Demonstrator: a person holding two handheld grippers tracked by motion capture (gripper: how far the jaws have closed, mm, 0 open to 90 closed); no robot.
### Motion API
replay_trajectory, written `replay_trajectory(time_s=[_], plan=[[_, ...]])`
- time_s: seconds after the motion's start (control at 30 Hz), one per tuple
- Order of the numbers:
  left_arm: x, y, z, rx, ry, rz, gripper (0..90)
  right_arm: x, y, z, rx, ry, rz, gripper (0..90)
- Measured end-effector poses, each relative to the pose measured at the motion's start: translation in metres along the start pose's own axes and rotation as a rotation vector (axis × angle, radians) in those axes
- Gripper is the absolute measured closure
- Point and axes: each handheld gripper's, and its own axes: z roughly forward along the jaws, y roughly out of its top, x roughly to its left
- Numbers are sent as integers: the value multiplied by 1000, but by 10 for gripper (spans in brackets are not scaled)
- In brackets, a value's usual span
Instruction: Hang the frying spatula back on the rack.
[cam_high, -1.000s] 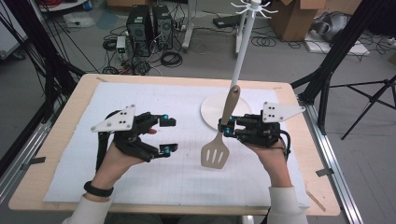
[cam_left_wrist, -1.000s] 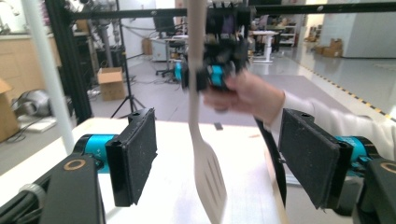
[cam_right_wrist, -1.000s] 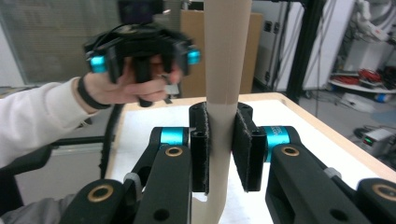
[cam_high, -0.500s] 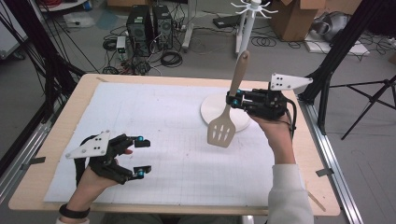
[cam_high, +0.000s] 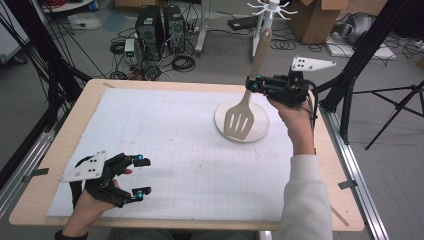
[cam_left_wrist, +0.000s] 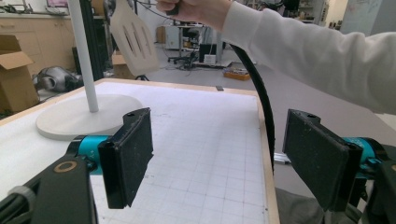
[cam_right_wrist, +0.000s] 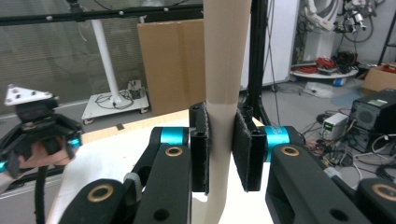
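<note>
Spatula (cam_high: 246, 102) is held clenched at its handle by the right gripper (cam_high: 255, 86) at upper right of the high view, long axis near upright, blade down over the stand base (cam_high: 260, 131). Left gripper (cam_high: 141, 176), released and empty, lies at lower left, well apart.

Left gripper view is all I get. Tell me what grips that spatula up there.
Observer: The right gripper is shut on the spatula, pads pressed on both sides of its handle.
Operator: Give me the blade's place over the table.
Observer: In the high view it hangs, slotted blade down, over the round base of the white stand.
Operator: Report the stand's top.
Observer: The pole ends in a ring of white hooks; I see nothing hanging on them.
</note>
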Motion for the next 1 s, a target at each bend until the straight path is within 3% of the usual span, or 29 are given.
replay_trajectory(time_s=[0.27, 1.0], plan=[[-6, 1, -4, 13, 17, 2, 249, -15, 12, 0, 19, -2, 3, 780], [-6, -6, -9, 47, 50, -24, 249, -42, 12, 2, 13, 8, 50, 780]])
